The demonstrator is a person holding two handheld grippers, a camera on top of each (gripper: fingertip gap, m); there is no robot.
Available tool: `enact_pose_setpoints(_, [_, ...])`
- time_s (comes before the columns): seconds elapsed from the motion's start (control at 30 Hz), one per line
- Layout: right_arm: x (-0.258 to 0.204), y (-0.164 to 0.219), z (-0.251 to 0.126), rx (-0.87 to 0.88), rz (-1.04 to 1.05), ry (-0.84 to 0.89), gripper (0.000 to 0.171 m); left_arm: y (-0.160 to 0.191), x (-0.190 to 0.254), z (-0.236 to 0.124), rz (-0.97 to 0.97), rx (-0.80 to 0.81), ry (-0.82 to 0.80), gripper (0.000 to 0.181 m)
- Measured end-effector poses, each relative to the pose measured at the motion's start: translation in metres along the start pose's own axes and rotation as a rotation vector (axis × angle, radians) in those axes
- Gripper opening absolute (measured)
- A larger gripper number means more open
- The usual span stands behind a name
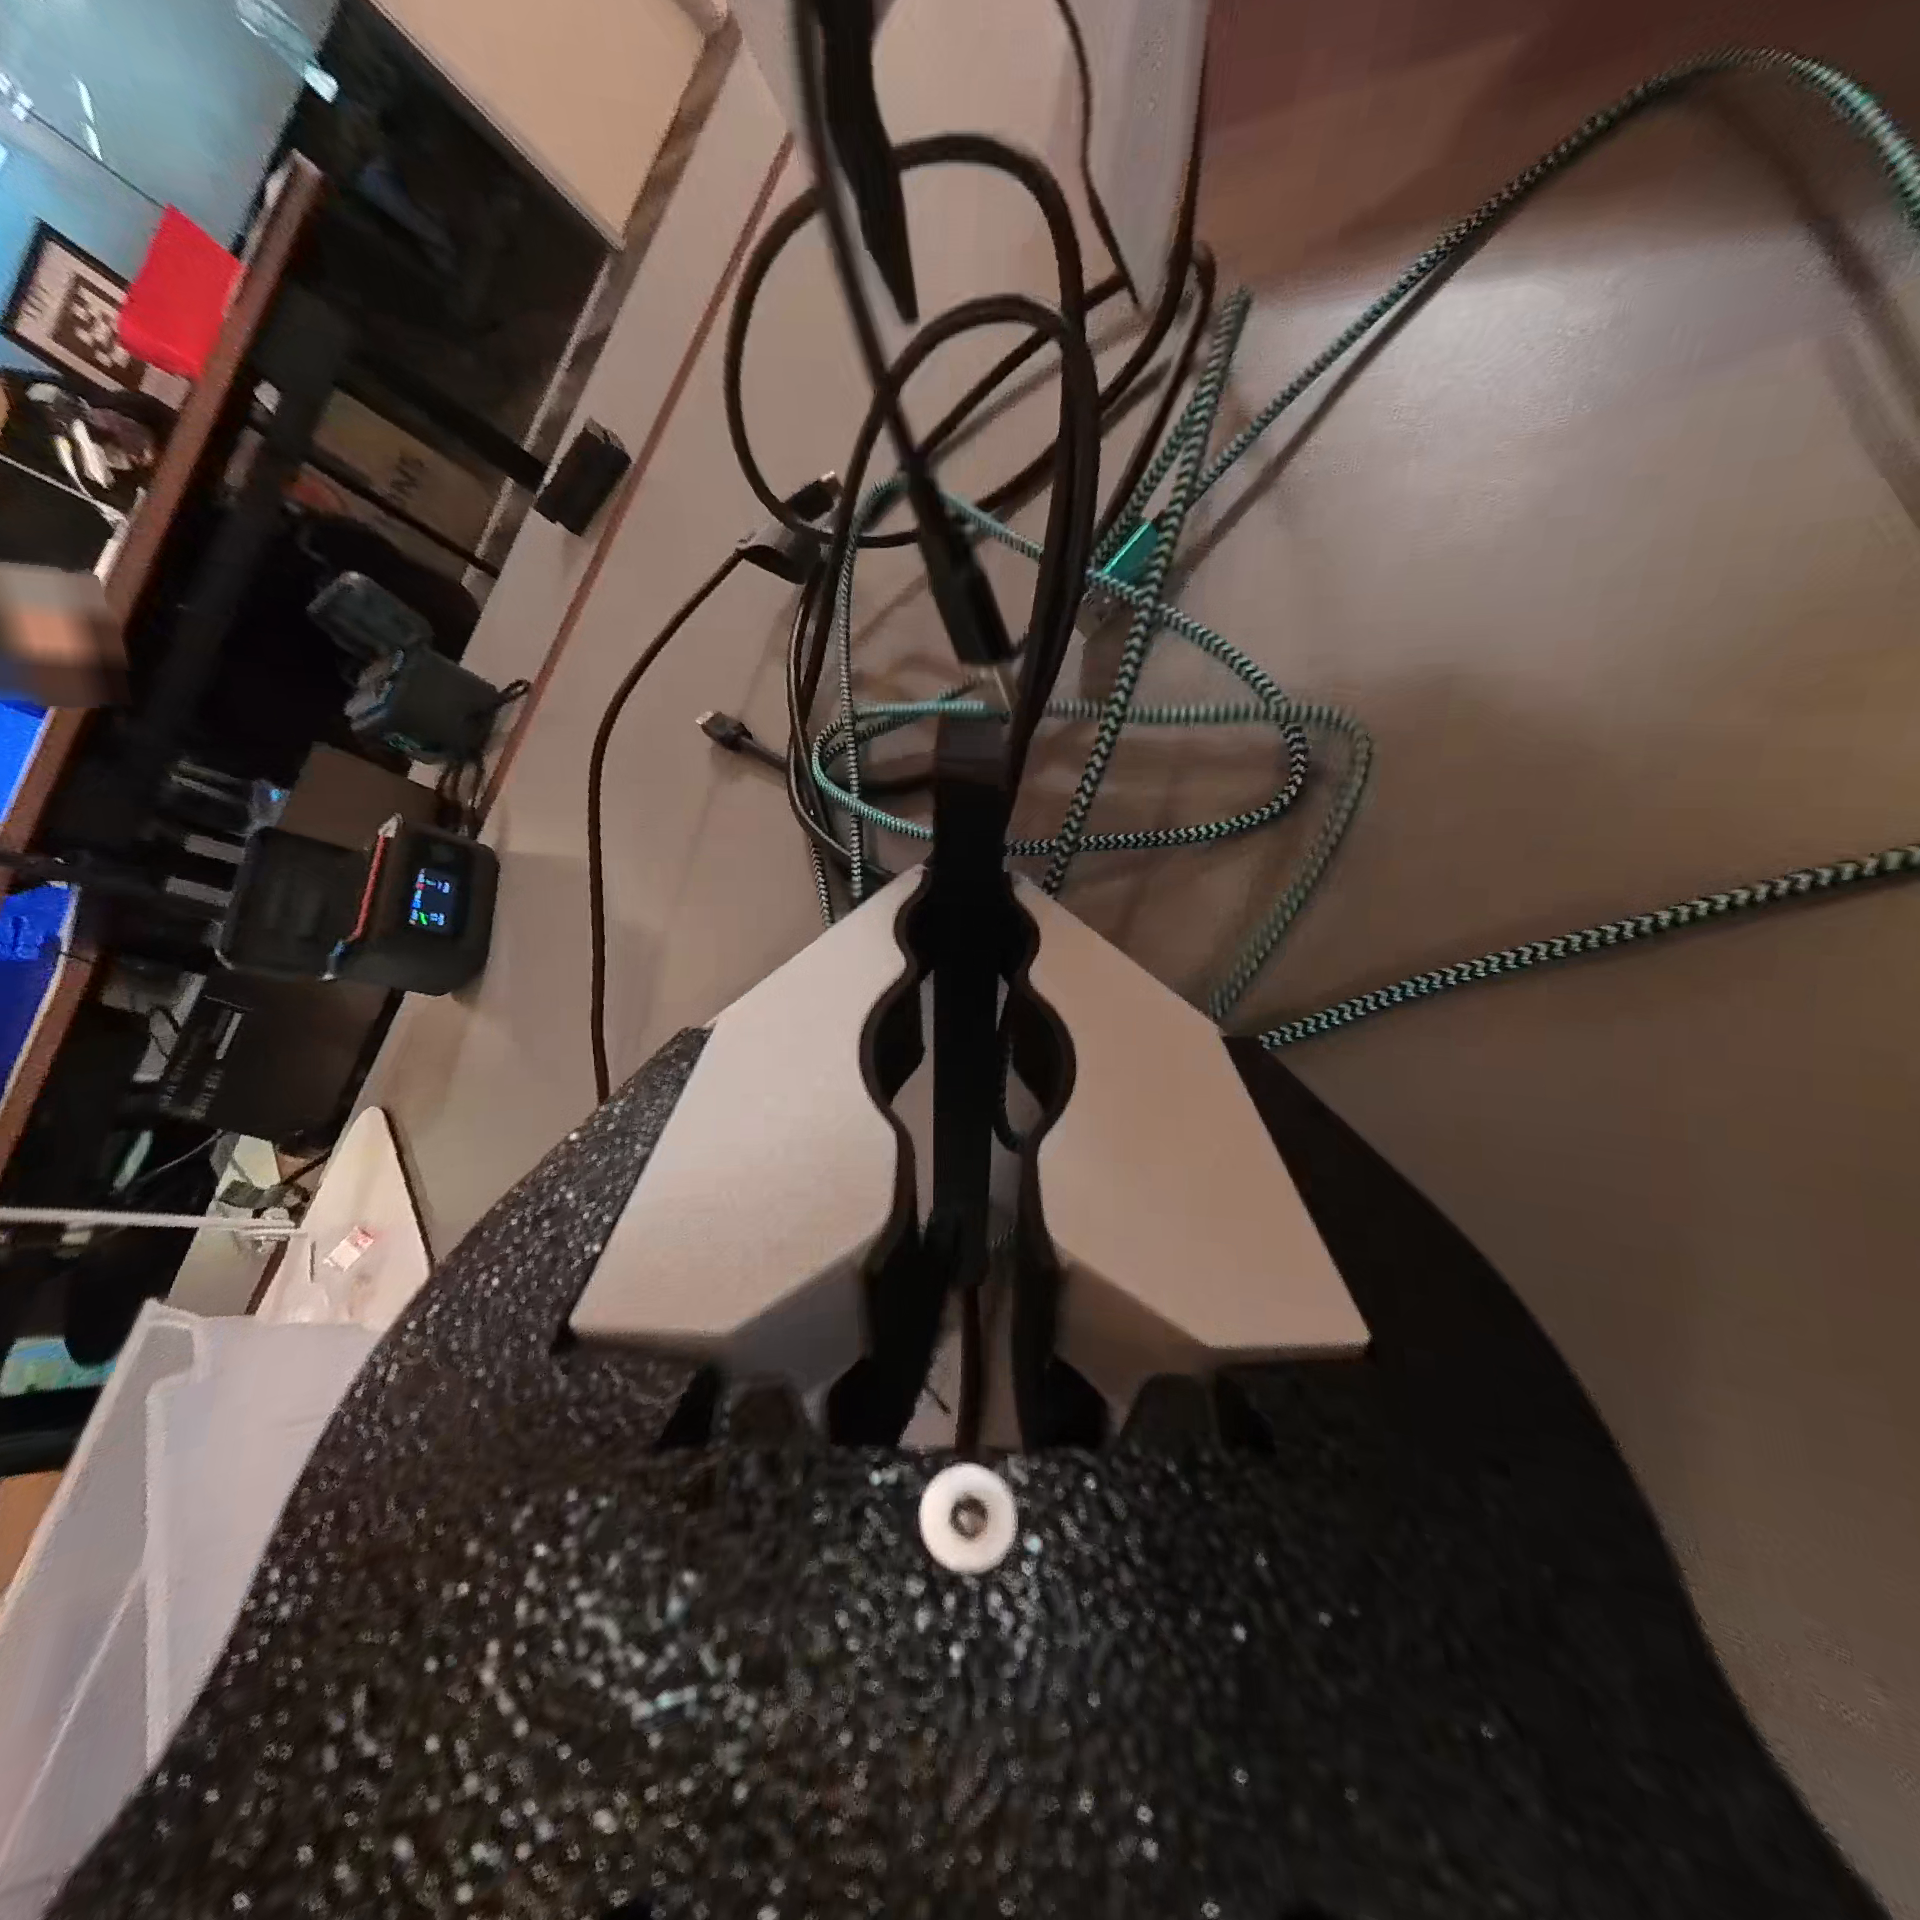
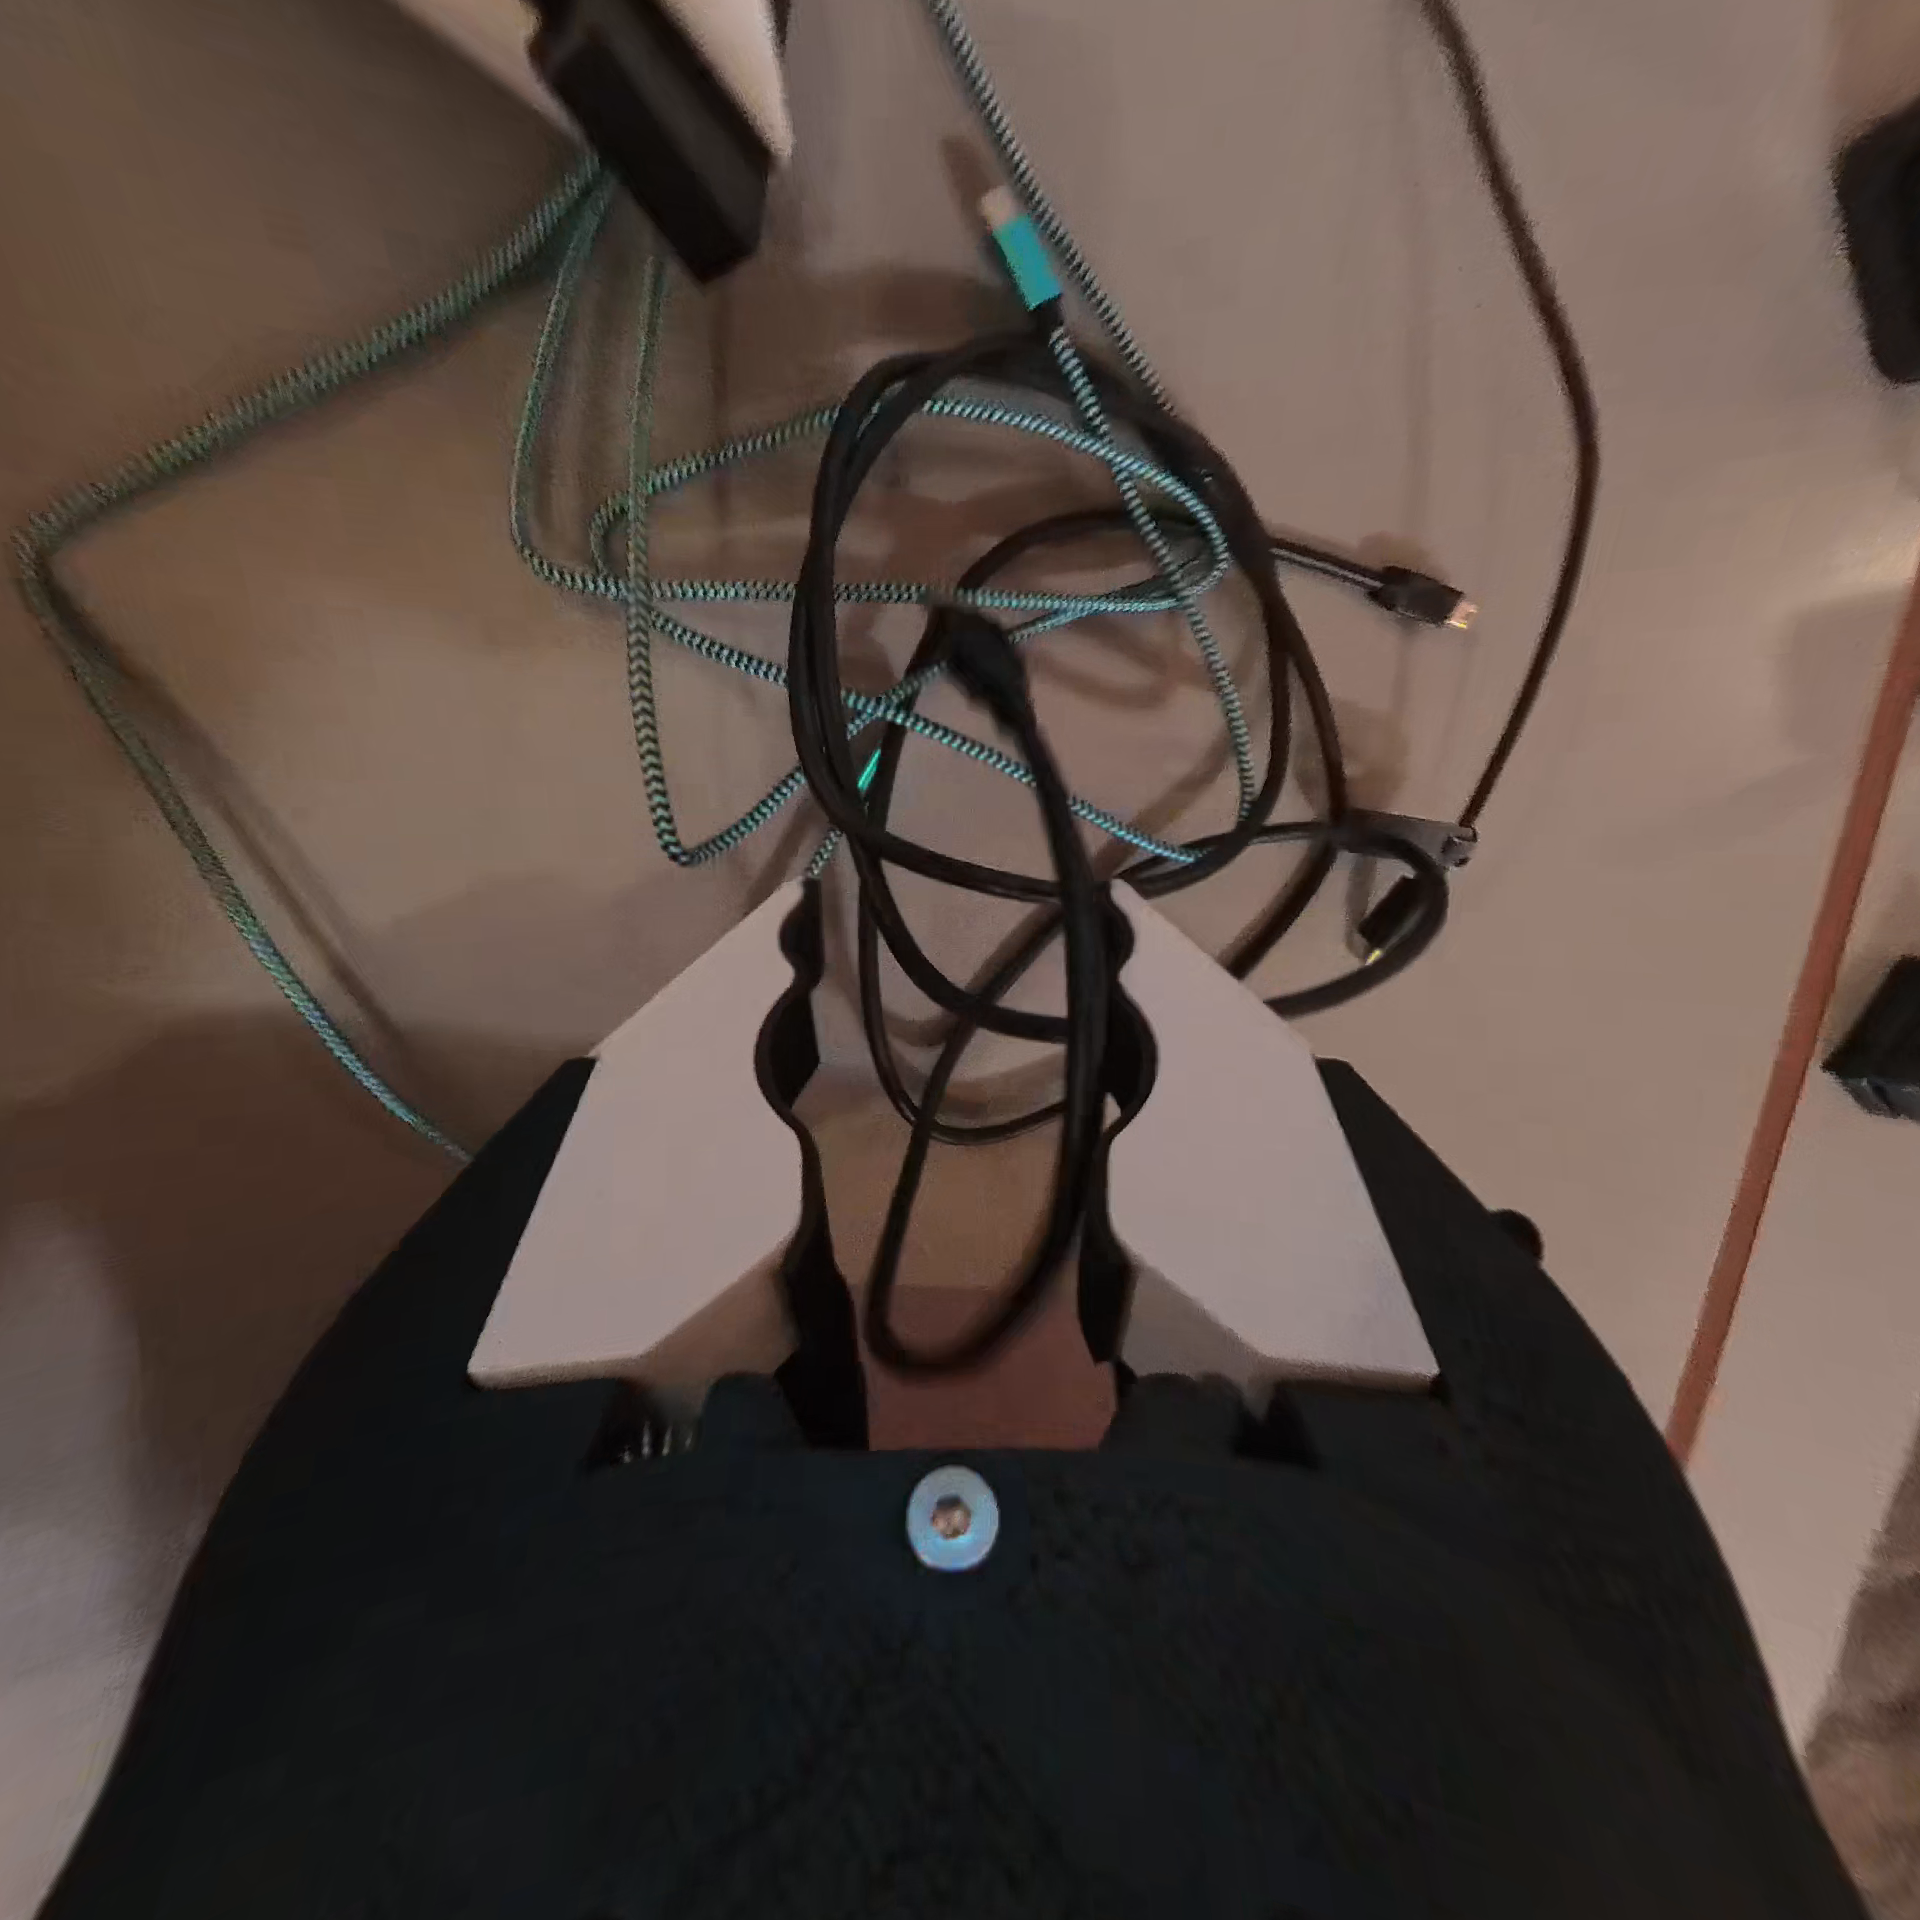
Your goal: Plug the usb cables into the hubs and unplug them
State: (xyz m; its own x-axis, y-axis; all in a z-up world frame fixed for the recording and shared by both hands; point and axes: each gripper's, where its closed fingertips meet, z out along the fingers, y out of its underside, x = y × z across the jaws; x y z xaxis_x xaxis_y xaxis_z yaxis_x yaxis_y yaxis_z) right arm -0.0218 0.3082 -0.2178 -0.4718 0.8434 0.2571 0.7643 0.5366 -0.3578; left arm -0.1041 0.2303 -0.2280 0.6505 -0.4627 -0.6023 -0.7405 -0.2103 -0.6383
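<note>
- Your left gripper (image 1: 961, 894) is clamped on a flat black USB plug (image 1: 964, 935); the plug stands edge-on between the two pale fingers (image 1: 790, 1122) and pokes out past their tips at the centre of the frame.
- A black cable (image 1: 1081, 436) loops up from that plug toward the top centre of the left wrist view.
- Beyond it, a tangle of black and green-and-black braided cables (image 1: 1288, 748) lies on the beige table (image 1: 1558, 520), mid-frame and to the right.
- At the left edge of that view you have a small black device with a lit screen (image 1: 436, 899) on a cluttered shelf.
- Your right gripper (image 2: 961, 914) has its fingers (image 2: 665, 1174) apart; black cable loops (image 2: 1070, 935) pass across the gap, and I cannot tell whether they touch the fingers.
- In the right wrist view, a black hub (image 2: 655, 135) sits at the upper left, with green braided cable (image 2: 561, 312) running from beside it.
- A teal plug (image 2: 1023, 255) lies at the upper centre; a loose black plug (image 2: 1423, 603) lies at the right.
</note>
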Motion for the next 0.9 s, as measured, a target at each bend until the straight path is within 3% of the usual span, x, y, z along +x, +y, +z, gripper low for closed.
enact_pose_setpoints(0.03, [0.000, 0.004, 0.006, -0.037, -0.045, 0.002, 0.055, -0.001, 0.002, -0.001, 0.015, 0.014, 0.006, 0.006])
enact_pose_setpoints(0.2, [0.006, 0.012, 0.024, -0.152, -0.310, 0.094, 0.056, -0.001, 0.010, -0.002, 0.066, 0.060, 0.018, 0.007])
enact_pose_setpoints(0.27, [0.004, 0.012, 0.030, -0.181, -0.385, 0.102, 0.040, -0.001, 0.010, -0.002, 0.053, 0.071, 0.022, 0.007])
enact_pose_setpoints(0.33, [0.005, 0.012, 0.032, -0.209, -0.435, 0.123, 0.014, -0.001, 0.010, -0.002, 0.045, 0.078, 0.026, 0.008])
enact_pose_setpoints(0.4, [0.009, 0.011, 0.023, -0.219, -0.450, 0.138, 0.001, -0.002, 0.009, -0.003, 0.042, 0.085, 0.022, 0.008])
enact_pose_setpoints(0.7, [0.057, -0.029, -0.113, -0.009, -0.175, 0.192, 0.000, -0.002, -0.003, -0.003, 0.121, 0.088, -0.129, 0.008])
enact_pose_setpoints(0.9, [0.086, -0.049, -0.195, 0.078, -0.116, 0.347, 0.000, 0.003, -0.009, 0.000, 0.171, 0.079, -0.237, 0.009])
